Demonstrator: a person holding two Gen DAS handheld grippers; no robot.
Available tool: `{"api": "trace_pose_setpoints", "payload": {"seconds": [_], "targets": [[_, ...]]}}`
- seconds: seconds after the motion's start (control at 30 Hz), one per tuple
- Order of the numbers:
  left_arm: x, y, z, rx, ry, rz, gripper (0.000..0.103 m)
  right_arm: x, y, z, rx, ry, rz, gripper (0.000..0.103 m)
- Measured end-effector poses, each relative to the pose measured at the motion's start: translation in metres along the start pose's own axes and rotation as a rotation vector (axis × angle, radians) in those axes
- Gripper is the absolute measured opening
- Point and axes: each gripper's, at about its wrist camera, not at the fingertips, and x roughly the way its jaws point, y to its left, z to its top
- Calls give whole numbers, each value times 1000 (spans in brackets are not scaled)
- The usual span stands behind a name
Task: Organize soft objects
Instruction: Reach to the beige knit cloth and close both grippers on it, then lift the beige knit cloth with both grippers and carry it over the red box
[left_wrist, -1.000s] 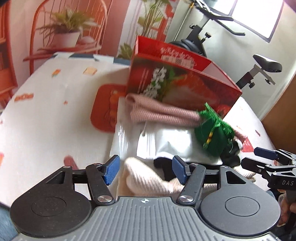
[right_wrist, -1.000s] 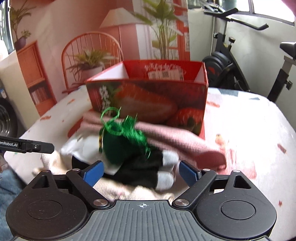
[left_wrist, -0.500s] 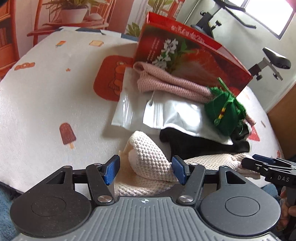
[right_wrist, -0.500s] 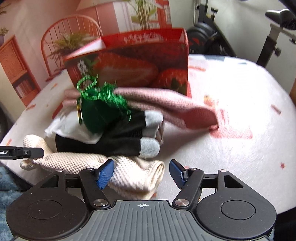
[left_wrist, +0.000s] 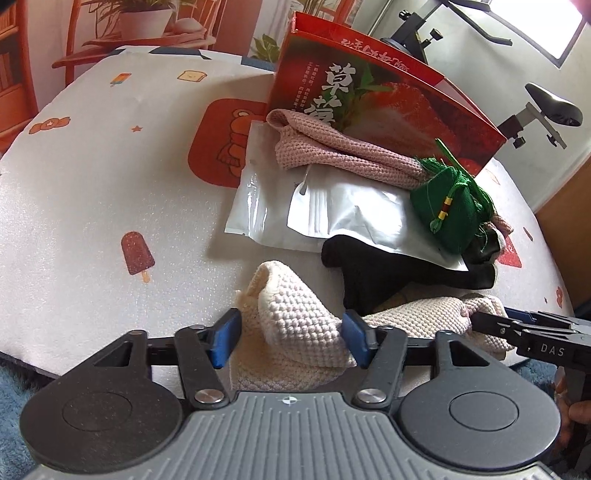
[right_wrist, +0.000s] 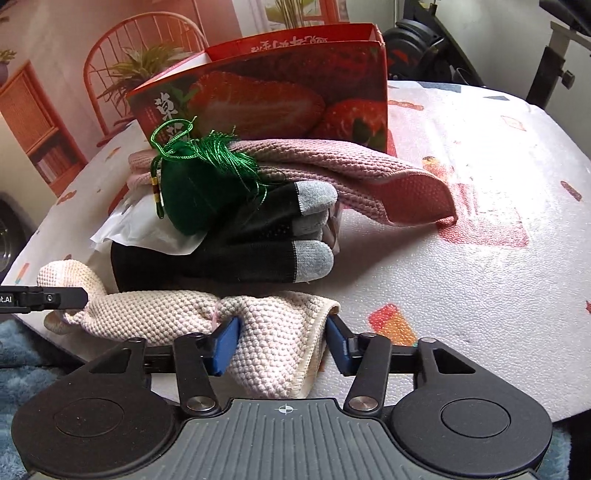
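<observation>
A cream knitted cloth (left_wrist: 295, 317) (right_wrist: 166, 314) lies along the table's near edge. My left gripper (left_wrist: 290, 341) straddles one end of the cloth, jaws closing with a fold between the pads. My right gripper (right_wrist: 282, 343) straddles the other end, its jaws also closing around a bunched fold. Behind the cloth lie a black glove with grey fingertips (right_wrist: 240, 254) (left_wrist: 369, 273), a white plastic bag (left_wrist: 332, 210), a green tasselled pouch (right_wrist: 188, 195) (left_wrist: 447, 210) and a pink knitted cloth (right_wrist: 351, 173) (left_wrist: 332, 147). An open red strawberry box (right_wrist: 277, 99) (left_wrist: 388, 99) stands behind them.
The white patterned table (left_wrist: 92, 203) (right_wrist: 480, 258) has bare cover left and right of the pile. An exercise bike (left_wrist: 546, 107) stands beyond the far right, and a chair with a potted plant (right_wrist: 140, 66) at the back left. Blue rug (left_wrist: 14, 373) lies below the near edge.
Both grippers have dropped toward the near edge and now sit around the cream cloth. Both pairs of jaws have narrowed, the right pair much more.
</observation>
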Motion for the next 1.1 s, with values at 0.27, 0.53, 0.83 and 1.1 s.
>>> {"api": "trace_pose_setpoints", "payload": {"seconds": [0.27,0.53,0.83,1.1], "targets": [[-3,-3,-2,14,-21,-23,12,-3,2,0,-12,-11,18,35],[-16,1,1,-2,-91,-2,10,-20,8,7,-27,-63,76,27],[-31,7,3,-32,-181,-12,10,-39,23,13,-76,-132,145,24],[-40,6,4,-39,-240,-12,10,-54,34,16,-141,-221,144,24]]}}
